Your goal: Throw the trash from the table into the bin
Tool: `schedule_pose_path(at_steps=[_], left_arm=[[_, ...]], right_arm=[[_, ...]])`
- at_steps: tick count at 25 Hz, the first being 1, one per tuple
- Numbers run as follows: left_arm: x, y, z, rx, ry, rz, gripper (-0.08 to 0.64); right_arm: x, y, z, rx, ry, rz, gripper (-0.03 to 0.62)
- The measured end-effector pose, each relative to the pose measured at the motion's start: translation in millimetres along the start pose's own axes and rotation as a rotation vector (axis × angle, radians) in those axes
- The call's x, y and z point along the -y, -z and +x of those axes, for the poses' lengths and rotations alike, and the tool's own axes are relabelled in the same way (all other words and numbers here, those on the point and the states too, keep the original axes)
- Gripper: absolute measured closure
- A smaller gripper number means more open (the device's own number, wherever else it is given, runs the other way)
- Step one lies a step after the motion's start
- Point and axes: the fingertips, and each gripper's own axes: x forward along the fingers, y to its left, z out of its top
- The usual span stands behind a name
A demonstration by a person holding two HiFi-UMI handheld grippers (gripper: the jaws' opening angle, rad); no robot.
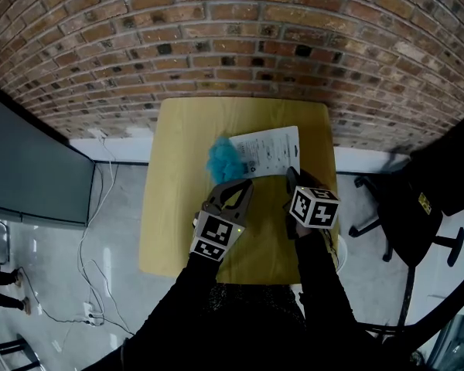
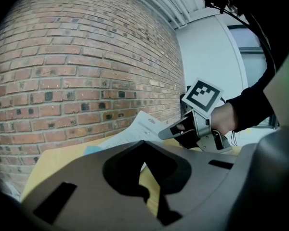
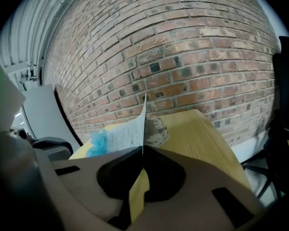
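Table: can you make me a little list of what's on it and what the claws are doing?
table: yellow wood, next to a brick wall
on it: printed paper sheet, blue fluffy wad
right claw: shut on the printed paper sheet, pinched edge standing up
left claw: shut, holding nothing, near the blue fluffy wad

Right gripper (image 2: 162, 135) at paper (image 2: 135, 129) — brick wall (image 2: 86, 71)

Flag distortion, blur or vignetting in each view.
Head view: fisheye bows the brick wall; table evenly lit, sharp. Left gripper view: heavy barrel warp, black corners, near jaws soft. Right gripper view: same warp; paper in focus, jaws blurred.
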Motion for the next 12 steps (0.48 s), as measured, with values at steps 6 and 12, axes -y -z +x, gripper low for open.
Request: schedule_pose_path(at_steps=[6, 12], left_arm=[[2.4, -1.5, 1.5, 0.007, -0.003, -0.027, 0.555], [16.0, -11.5, 5.1, 0.027, 0.019, -0.023, 0.555]], right_arm=[[1.2, -4.1, -15.9, 0.023, -0.013, 0.012, 0.58], [13.0, -15.3, -37.1, 0.067, 0.002, 0.027, 0.58]])
